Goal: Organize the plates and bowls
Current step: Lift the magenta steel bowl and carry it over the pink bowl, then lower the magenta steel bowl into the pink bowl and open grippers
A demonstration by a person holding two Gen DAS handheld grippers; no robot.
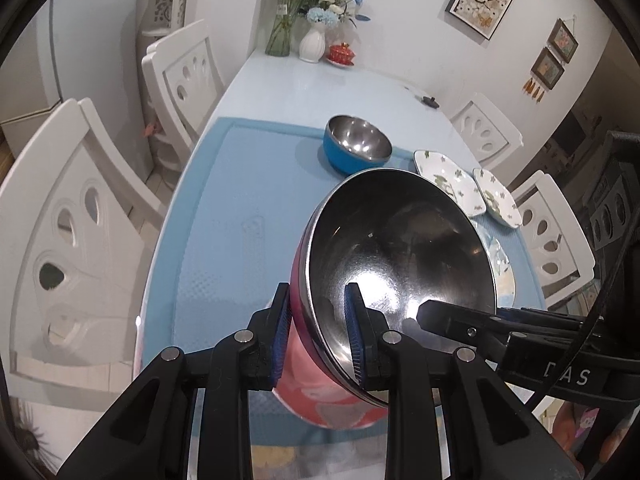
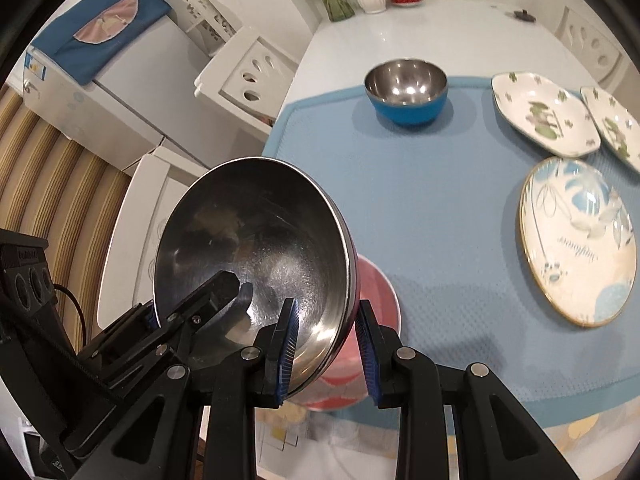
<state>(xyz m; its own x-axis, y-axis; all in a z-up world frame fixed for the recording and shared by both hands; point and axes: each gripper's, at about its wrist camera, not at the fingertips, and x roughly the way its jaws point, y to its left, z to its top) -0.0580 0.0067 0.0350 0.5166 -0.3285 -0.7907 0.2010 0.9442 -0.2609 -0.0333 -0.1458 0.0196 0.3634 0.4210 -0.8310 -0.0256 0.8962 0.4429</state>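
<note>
A pink bowl with a steel inside (image 1: 400,248) (image 2: 256,240) hangs tilted above the blue mat (image 1: 224,220) (image 2: 440,216), held on both sides. My left gripper (image 1: 316,320) is shut on its left rim. My right gripper (image 2: 328,328) is shut on the opposite rim, and its finger also shows in the left wrist view (image 1: 440,314). A blue bowl with a steel inside (image 1: 356,144) (image 2: 406,92) stands upright at the mat's far edge. Two white floral plates (image 2: 544,114) (image 2: 612,128) overlap at the far right. A round gold-rimmed plate (image 2: 580,240) lies nearer.
White chairs (image 1: 80,220) (image 1: 552,232) stand along both long sides of the white table (image 1: 304,88). At its far end are a glass vase of flowers (image 1: 280,36), a white vase (image 1: 313,44) and a red lidded dish (image 1: 341,55). A fridge (image 2: 104,92) stands to the left.
</note>
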